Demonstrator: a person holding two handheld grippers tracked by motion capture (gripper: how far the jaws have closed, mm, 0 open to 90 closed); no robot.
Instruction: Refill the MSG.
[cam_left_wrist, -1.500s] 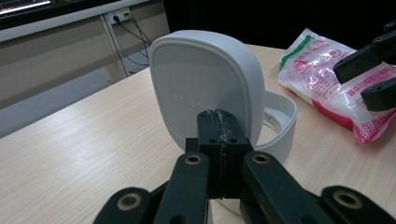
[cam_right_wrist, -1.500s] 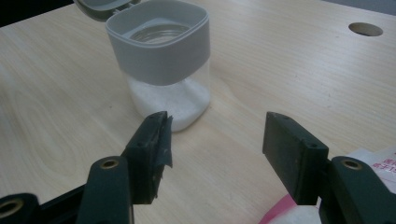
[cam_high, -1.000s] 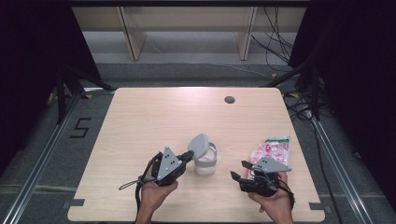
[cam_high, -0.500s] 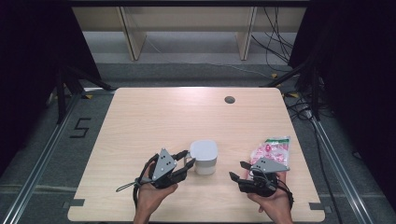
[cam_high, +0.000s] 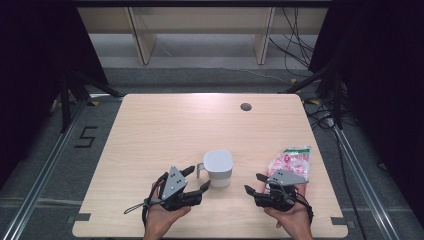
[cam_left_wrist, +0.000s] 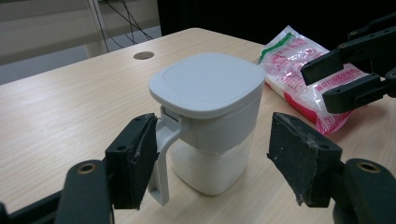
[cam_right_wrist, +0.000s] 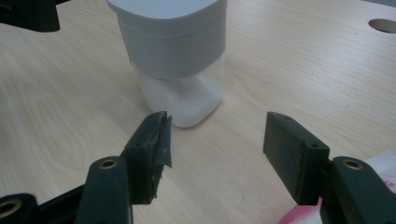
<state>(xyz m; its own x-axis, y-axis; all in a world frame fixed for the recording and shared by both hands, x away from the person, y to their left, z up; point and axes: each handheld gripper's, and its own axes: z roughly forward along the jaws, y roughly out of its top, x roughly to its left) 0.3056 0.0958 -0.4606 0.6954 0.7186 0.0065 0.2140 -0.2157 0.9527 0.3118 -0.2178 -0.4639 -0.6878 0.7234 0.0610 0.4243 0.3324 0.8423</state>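
The lid (cam_high: 218, 161) of the lidded container (cam_high: 218, 169) was raised and tilted toward the left gripper (cam_high: 196, 179) one second ago; half a second ago it already lay flat, and it now sits closed and level on the container body. The left gripper's jaws, then closed at the lid, have just been opening and now stand apart on either side of the container handle (cam_left_wrist: 163, 161), with no pad pressing on it. The left gripper has drawn back slightly toward the table's near edge.

Lidded container (cam_high: 218, 167) upright between left hand-held gripper (cam_high: 196, 179), jaws just opened, and right hand-held gripper (cam_high: 254, 183)
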